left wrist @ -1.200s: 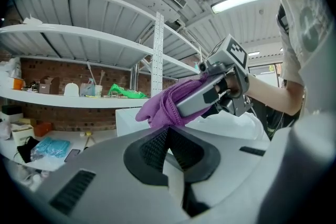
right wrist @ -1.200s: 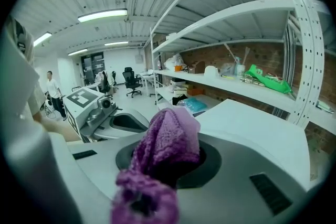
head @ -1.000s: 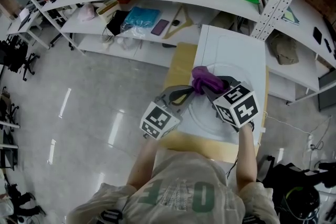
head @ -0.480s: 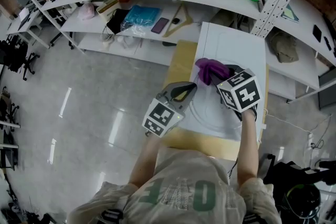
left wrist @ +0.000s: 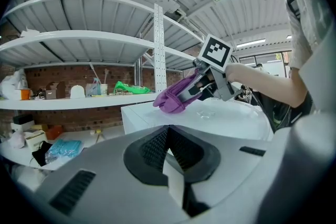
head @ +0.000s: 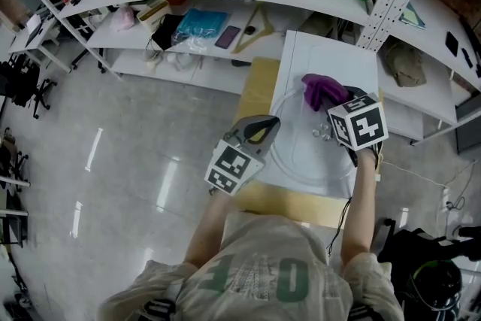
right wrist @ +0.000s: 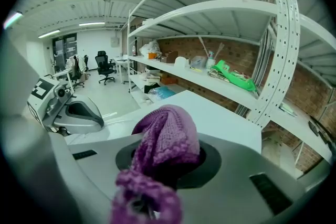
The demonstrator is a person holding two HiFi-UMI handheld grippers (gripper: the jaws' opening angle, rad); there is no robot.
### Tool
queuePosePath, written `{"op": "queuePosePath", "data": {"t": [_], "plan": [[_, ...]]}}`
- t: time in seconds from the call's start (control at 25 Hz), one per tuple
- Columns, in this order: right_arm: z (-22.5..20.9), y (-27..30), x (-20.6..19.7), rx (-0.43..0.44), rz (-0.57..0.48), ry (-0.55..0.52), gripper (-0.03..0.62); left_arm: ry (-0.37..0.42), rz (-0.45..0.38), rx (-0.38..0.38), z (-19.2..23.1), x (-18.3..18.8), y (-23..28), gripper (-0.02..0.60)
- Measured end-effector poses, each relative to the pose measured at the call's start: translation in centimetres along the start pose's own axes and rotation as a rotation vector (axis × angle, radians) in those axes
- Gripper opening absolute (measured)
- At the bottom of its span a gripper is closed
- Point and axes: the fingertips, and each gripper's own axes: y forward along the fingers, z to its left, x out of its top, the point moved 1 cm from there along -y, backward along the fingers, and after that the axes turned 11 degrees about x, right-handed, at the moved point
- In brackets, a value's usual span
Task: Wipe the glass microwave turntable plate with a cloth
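Purple cloth [head: 322, 89], clamped in your right gripper [head: 329, 103], has swept to the plate's [head: 275, 152] far rim, so wiping advances; left gripper [head: 264, 125] sits closed, empty.

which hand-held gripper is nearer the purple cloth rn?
Right. The right hand-held gripper is clamped on the cloth; the left hand-held gripper sits apart, at the plate's left rim.
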Motion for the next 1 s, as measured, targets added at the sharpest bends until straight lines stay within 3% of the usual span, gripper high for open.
{"op": "queuePosePath", "data": {"t": [0.52,1.0], "plan": [[-3.0,-6.7,-4.7,-0.190,0.009,0.077,0.055,0.000,0.004,0.020,0.3,0.0,0.0,0.002],[0.7,-12.6,-9.1,-0.251,-0.002,0.101,0.055,0.017,0.016,0.039,0.1,0.1,0.6,0.002]]}}
